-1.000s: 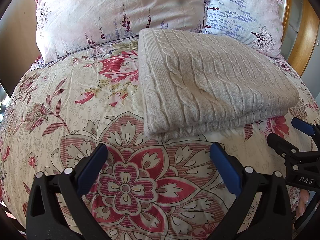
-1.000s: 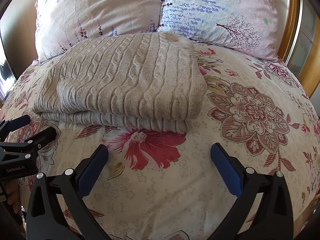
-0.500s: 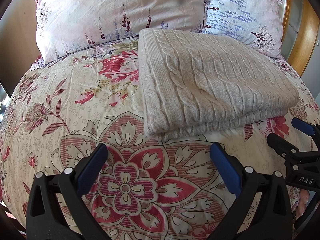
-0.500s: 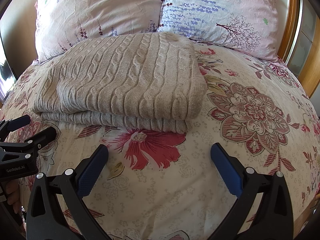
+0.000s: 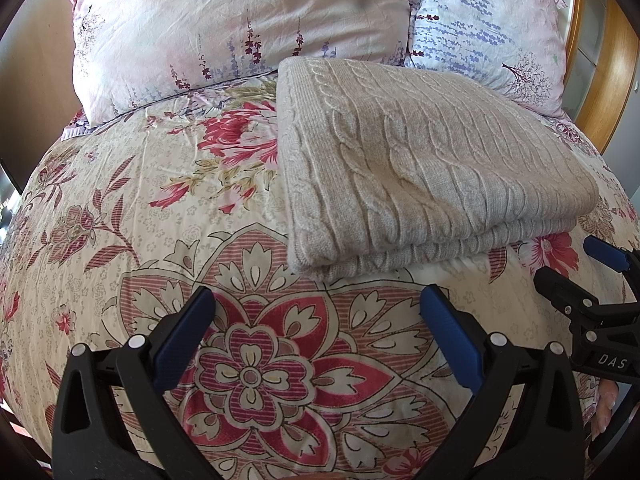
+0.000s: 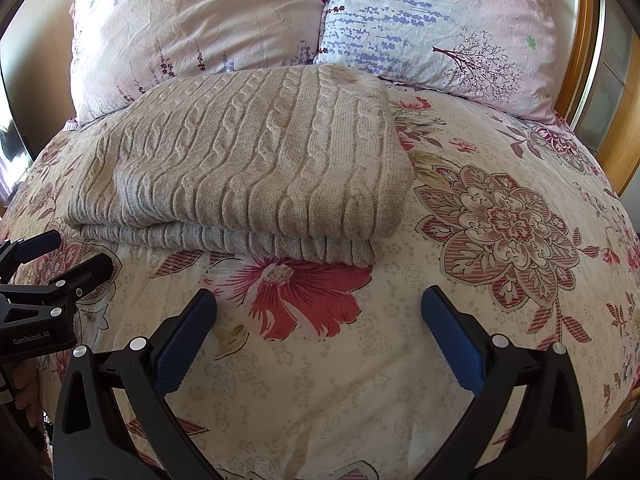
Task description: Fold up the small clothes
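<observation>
Sweater [image 5: 420, 168] folded on floral bedspread [image 5: 120, 240], both grippers released and clear of it.

Left gripper [image 5: 316, 312] sits just short of sweater's near-left corner, jaws spread wide, nothing between them. Right gripper [image 6: 318, 312] is the same below the near-right folded edge, jaws wide, not touching the knit. Sweater's far edge lies against two pillows [image 6: 192, 28] at the headboard [image 6: 584, 40].

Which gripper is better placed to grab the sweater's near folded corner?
Left, probably. The left gripper, open, faces the sweater corner closely; the right gripper, open, sits further back.
</observation>
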